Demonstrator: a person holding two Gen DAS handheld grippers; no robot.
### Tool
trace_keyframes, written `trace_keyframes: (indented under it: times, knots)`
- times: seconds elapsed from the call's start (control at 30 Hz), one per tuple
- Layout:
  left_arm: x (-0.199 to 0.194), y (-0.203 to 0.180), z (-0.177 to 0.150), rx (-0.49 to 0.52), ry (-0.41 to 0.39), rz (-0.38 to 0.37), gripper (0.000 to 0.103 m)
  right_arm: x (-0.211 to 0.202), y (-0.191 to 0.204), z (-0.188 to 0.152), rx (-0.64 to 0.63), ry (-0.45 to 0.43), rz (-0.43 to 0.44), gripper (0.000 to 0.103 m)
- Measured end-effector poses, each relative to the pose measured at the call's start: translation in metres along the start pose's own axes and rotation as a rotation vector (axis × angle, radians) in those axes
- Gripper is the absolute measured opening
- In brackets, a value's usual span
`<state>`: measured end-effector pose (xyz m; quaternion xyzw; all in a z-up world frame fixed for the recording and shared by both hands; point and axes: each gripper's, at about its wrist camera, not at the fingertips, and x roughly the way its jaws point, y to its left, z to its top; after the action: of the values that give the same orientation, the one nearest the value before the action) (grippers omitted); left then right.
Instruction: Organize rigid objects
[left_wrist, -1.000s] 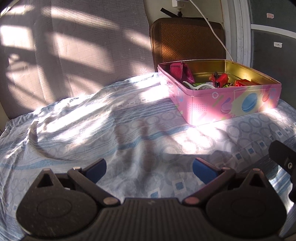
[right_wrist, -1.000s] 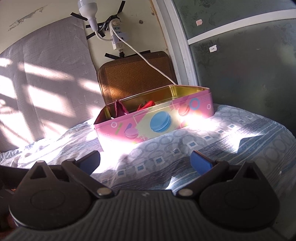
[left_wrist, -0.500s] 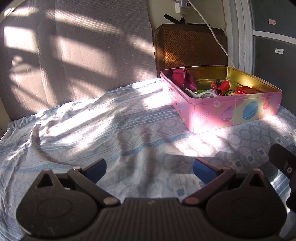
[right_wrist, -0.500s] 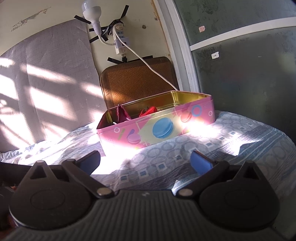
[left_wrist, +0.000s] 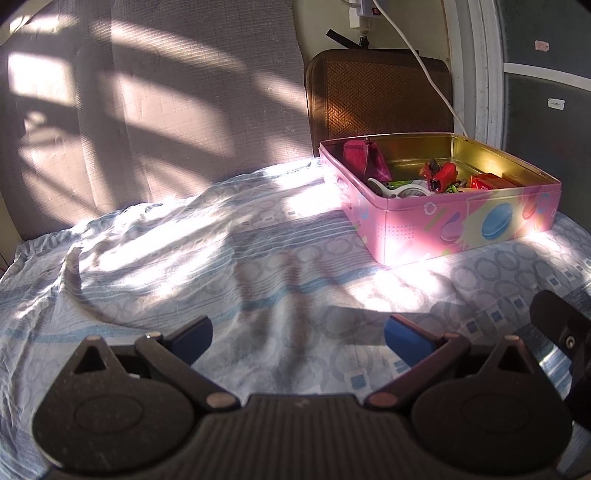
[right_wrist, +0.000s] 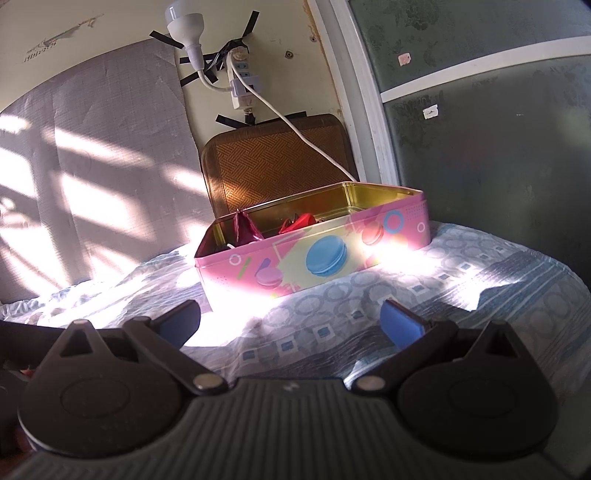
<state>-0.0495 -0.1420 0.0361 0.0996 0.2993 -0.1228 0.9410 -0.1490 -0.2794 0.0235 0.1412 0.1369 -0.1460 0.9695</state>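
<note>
A pink tin box (left_wrist: 461, 225) with macaron pictures stands on the bed at the upper right; it also shows in the right wrist view (right_wrist: 314, 258). Inside lie a dark red pouch (left_wrist: 364, 158), a red toy (left_wrist: 441, 175), a white object (left_wrist: 399, 190) and a red box (left_wrist: 491, 181). My left gripper (left_wrist: 298, 338) is open and empty above the sheet, well short of the box. My right gripper (right_wrist: 290, 321) is open and empty, just in front of the box. Part of the right gripper's body (left_wrist: 561, 328) shows at the right edge of the left wrist view.
The bed is covered by a rumpled blue patterned sheet (left_wrist: 184, 258). A brown woven cushion (left_wrist: 376, 92) leans on the wall behind the box. A white cable (right_wrist: 295, 122) runs from a wall socket strip (right_wrist: 242, 85) down behind the box. A grey padded headboard (left_wrist: 147, 110) stands at the back left.
Both grippers have drawn back and risen slightly, so the box sits a little lower and farther in both views. Both stay open and empty.
</note>
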Motion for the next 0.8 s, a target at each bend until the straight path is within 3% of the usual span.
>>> trace_keyframes:
  times: [0.8]
  knots:
    - [0.0007, -0.0005, -0.0011, 0.001, 0.028, -0.026, 0.103, -0.0003, 0.0006, -0.0022, 0.018, 0.013, -0.002, 0.103]
